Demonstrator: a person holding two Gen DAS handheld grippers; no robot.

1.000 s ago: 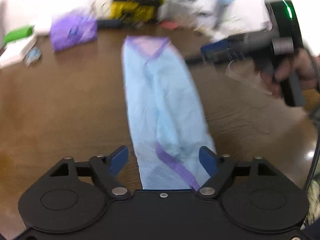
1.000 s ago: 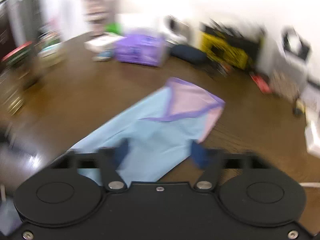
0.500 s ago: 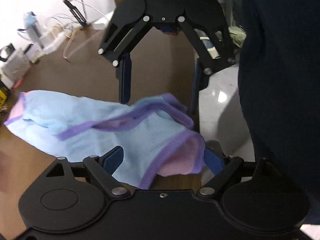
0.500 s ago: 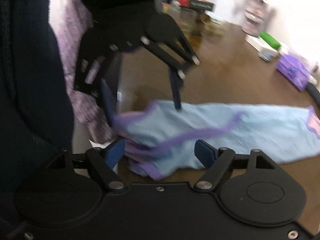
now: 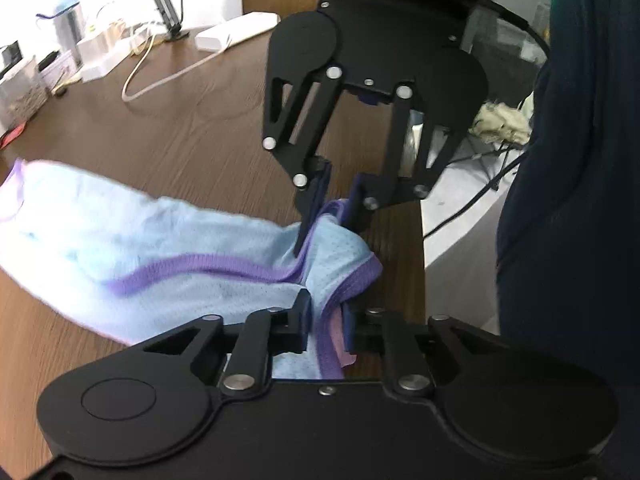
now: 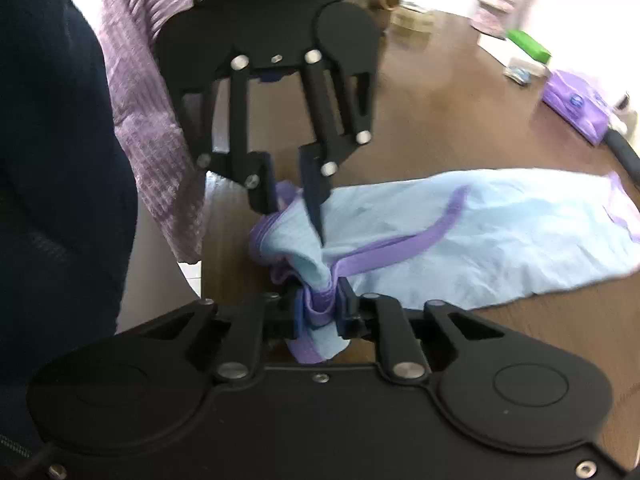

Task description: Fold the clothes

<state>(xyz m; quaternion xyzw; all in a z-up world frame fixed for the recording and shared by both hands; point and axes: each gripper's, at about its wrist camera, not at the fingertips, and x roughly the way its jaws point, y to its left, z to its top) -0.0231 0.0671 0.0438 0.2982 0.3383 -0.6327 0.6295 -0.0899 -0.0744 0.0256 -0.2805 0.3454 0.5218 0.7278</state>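
A light blue garment (image 5: 160,240) with purple trim and a pink lining lies stretched along the brown table (image 5: 180,140). Its near end is bunched at the table's edge. In the left wrist view my left gripper (image 5: 326,320) has its jaws closing, with the purple hem pinched between the pads. Facing it, my right gripper (image 5: 336,216) nips the same end from the other side. The right wrist view shows the garment (image 6: 500,232) running off to the right. There the right gripper (image 6: 322,312) is closing on a fold of the hem, opposite the left gripper (image 6: 292,204).
The table edge (image 5: 420,248) runs right beside both grippers, with pale floor beyond. A person's dark clothing (image 5: 580,200) fills that side. A white cable (image 5: 160,76) and boxes lie at the back. A purple knitted cloth (image 6: 148,120) hangs left; a purple pack (image 6: 576,104) sits far right.
Both grippers swung round to the garment's end at the table edge, stood open around it, and have now closed onto the purple hem, bunching it.
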